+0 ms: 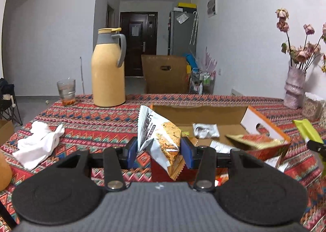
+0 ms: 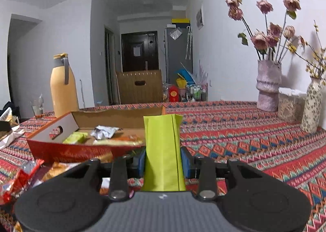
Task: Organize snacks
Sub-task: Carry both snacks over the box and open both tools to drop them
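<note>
My left gripper (image 1: 160, 151) is shut on a white snack packet (image 1: 161, 136) with an orange cracker picture, held above the table in front of the open cardboard box (image 1: 203, 115). My right gripper (image 2: 163, 160) is shut on a lime-green snack packet (image 2: 162, 150), held upright just right of the same box (image 2: 114, 117). The green packet also shows at the right edge of the left wrist view (image 1: 307, 132). Inside the box lie a crumpled silver wrapper (image 2: 104, 131), a pale green packet (image 2: 75, 137) and an orange packet (image 2: 120, 140).
A yellow thermos jug (image 1: 108, 72) and a glass (image 1: 66, 92) stand at the back left of the patterned tablecloth (image 1: 91, 121). A white cloth (image 1: 38, 142) lies at left. Vases with dried roses (image 2: 268, 87) stand at right. Loose red wrappers (image 2: 18, 179) lie near the box front.
</note>
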`<act>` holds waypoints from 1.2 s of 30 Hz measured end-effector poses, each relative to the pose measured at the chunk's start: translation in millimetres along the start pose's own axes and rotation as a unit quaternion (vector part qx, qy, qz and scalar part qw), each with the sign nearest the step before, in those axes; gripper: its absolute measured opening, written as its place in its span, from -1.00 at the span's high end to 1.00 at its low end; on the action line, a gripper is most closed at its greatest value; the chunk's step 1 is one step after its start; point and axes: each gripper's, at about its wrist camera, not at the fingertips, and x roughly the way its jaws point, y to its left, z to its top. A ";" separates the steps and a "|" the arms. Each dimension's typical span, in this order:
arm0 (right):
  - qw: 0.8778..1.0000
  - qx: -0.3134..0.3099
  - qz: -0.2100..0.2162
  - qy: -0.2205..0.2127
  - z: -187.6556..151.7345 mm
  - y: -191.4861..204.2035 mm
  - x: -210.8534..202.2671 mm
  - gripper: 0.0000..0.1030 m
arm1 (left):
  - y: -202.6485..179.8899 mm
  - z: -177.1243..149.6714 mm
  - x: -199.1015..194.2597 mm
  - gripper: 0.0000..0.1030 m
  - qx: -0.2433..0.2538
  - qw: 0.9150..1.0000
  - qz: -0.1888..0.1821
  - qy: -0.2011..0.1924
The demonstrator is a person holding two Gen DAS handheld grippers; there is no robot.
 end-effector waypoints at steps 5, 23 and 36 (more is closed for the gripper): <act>1.000 -0.006 0.012 -0.008 17.8 13.3 14.9 0.34 | -9.7 13.8 10.3 0.12 -0.008 1.000 -0.015 -0.011; 0.998 -0.006 0.054 -0.013 59.0 59.6 98.5 0.34 | -29.0 39.7 88.0 0.12 -0.017 1.000 0.007 -0.009; 0.998 -0.022 0.059 0.025 39.4 66.1 120.7 0.34 | -18.4 23.6 102.7 0.11 -0.020 1.000 -0.007 0.008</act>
